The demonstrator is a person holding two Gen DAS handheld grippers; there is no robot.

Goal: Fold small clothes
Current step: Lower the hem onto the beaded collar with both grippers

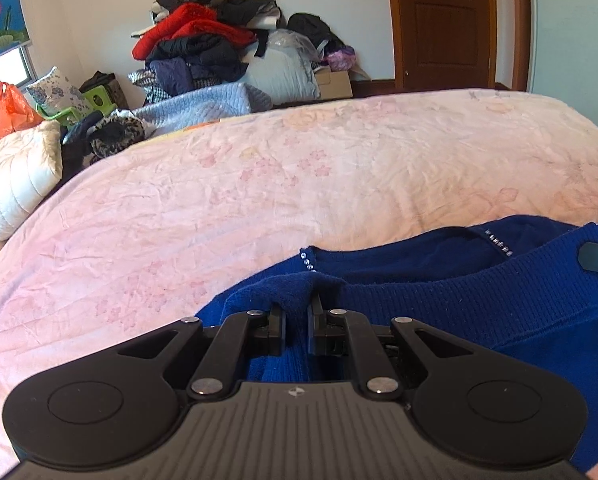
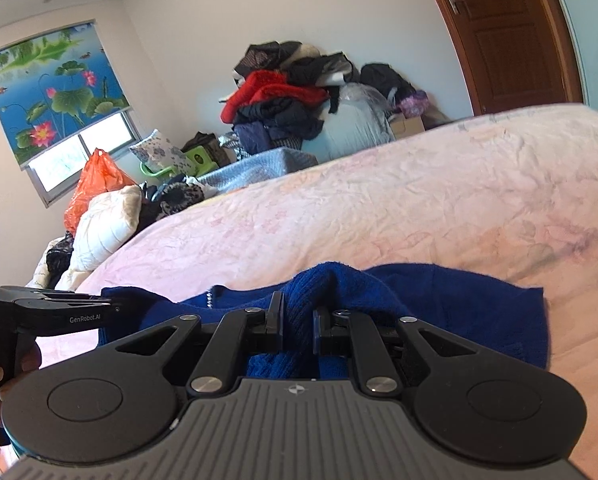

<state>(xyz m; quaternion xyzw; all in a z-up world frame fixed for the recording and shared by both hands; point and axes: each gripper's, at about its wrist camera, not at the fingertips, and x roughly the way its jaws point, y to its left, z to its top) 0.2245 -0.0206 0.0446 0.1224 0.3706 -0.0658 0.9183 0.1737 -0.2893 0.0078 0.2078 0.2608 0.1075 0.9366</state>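
Where bedspread (image 1: 259, 184) lies open, blue sweater (image 1: 479, 304) edge in both jaws.

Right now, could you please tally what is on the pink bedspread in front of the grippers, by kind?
Blue sweater: 1
Grippers shut on its near edge: 2, the left gripper and the right gripper
Bedspread: 1, underneath
Total: 4
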